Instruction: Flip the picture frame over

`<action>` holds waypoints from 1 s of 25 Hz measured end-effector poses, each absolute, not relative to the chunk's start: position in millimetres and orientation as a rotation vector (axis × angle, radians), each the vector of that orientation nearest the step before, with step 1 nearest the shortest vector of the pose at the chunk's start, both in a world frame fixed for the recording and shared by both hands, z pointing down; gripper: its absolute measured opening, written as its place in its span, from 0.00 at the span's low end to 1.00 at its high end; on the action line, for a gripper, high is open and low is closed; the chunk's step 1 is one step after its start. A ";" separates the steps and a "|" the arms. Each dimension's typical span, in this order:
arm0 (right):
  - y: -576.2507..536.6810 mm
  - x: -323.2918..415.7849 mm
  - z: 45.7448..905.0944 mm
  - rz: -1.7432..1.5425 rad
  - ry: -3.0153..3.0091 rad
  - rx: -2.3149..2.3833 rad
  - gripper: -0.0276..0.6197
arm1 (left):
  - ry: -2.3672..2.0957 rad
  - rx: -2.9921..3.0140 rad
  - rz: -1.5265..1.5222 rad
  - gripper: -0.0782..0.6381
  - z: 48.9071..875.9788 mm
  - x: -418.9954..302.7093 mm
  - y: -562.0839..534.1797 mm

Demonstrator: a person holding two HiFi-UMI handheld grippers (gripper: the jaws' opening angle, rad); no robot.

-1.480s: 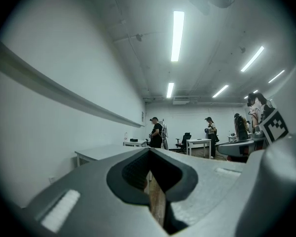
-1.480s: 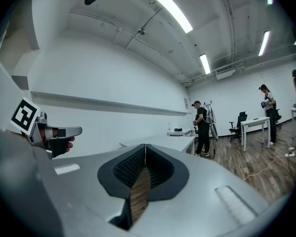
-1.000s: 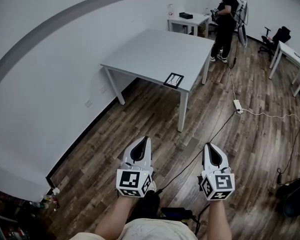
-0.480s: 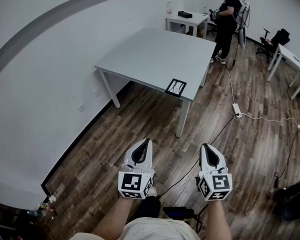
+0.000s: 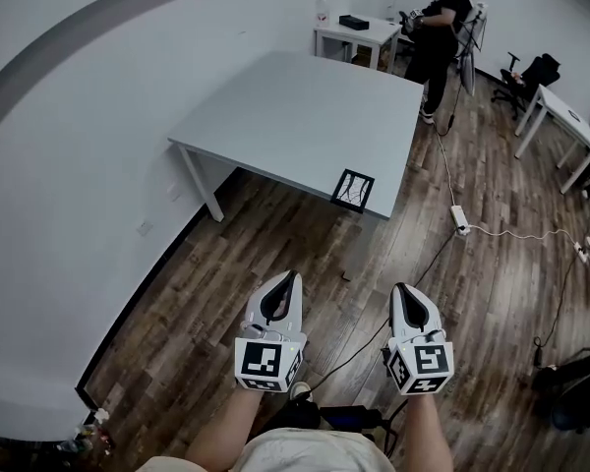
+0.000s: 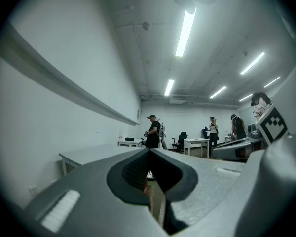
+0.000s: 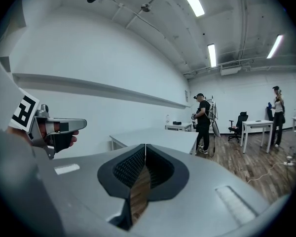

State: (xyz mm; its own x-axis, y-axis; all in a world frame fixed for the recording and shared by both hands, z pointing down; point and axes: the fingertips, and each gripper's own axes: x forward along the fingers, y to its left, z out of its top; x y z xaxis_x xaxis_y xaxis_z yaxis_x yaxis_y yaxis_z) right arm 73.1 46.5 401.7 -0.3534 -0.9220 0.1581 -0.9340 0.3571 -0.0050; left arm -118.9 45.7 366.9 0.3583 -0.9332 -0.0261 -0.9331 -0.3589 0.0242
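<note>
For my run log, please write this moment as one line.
stage: not yet reached | picture frame: flat on table, near edge, untouched | left tongs: shut, empty | right tongs: shut, empty

A large pale grey rectangular worktop (image 5: 305, 116) on white legs stands on dark wood-plank floor (image 5: 226, 264). Beyond it, a person in black clothes (image 5: 435, 37) stands beside a small white table (image 5: 359, 35) bearing a black box (image 5: 353, 22). A white power strip (image 5: 459, 218) lies on the floor.
</note>
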 end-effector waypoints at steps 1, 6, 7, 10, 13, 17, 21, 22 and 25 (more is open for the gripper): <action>41.3 69.5 400.9 0.140 -2.474 1.715 0.09 | -1.763 2.591 -0.062 0.11 366.9 -121.4 39.8; 24.8 52.9 402.0 0.132 -2.451 1.718 0.09 | -1.720 2.612 -0.093 0.11 369.5 -129.3 18.9; 22.7 49.9 401.9 0.131 -2.446 1.715 0.09 | -1.717 2.609 -0.096 0.11 370.1 -131.2 15.2; 18.4 46.3 401.0 0.135 -2.436 1.716 0.09 | -1.713 2.597 -0.106 0.11 371.1 -136.4 8.4; 9.0 44.1 400.8 0.148 -2.441 1.733 0.09 | -1.716 2.604 -0.108 0.11 368.3 -140.3 1.4; -5.8 38.7 402.9 0.151 -2.458 1.730 0.09 | -1.718 2.602 -0.111 0.11 367.0 -144.2 -10.9; -23.4 40.5 408.4 0.157 -2.476 1.723 0.09 | -1.730 2.607 -0.101 0.11 366.1 -140.5 -29.2; -28.0 42.6 410.9 0.163 -2.479 1.722 0.09 | -1.732 2.610 -0.094 0.11 367.1 -137.6 -33.8; -48.0 50.5 417.2 0.186 -2.489 1.726 0.09 | -1.732 2.618 -0.065 0.11 371.8 -127.1 -53.0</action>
State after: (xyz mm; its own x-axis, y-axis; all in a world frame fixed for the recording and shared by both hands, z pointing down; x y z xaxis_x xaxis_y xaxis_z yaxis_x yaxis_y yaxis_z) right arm 50.5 -48.0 417.2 -0.3492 -0.9237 0.1574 -0.9369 0.3475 -0.0392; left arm -127.1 -53.0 371.8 0.3909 -0.9198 -0.0338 -0.9197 -0.3918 0.0243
